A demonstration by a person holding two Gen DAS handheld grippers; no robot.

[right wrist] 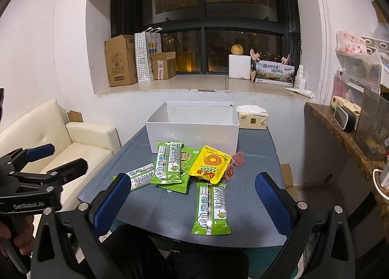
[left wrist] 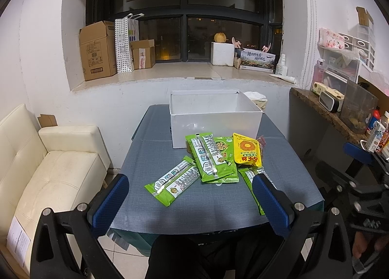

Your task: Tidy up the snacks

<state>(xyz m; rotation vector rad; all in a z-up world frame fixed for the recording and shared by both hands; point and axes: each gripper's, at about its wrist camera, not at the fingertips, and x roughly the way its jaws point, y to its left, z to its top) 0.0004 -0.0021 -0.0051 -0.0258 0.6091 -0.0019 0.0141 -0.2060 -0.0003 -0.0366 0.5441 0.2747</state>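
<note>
Both jaws wide, empty: left gripper (left wrist: 190, 200), right gripper (right wrist: 193, 200). Nothing boxed yet; next, grab centre-frame packet (right wrist: 211, 207), drop in box (right wrist: 192, 133).

White plastered walls (left wrist: 41, 48) all round. Dark-framed window (left wrist: 184, 7) set in a deep recess, black outside with a few warm lights. Pale stone sill (left wrist: 170, 71) carrying cardboard boxes (left wrist: 97, 50), a spotted paper bag (left wrist: 124, 46), a white foam block (left wrist: 222, 53) with a round yellow fruit (left wrist: 220, 37) on top. Cream leather sofa (left wrist: 48, 164) along the left wall. Grey-blue covered surface (left wrist: 214, 201) in the middle. Brown speckled counter (left wrist: 323, 109) on the right, clear storage drawers (left wrist: 340, 67) above it. Light floor tiles (left wrist: 126, 257) below. Even indoor lighting.
</note>
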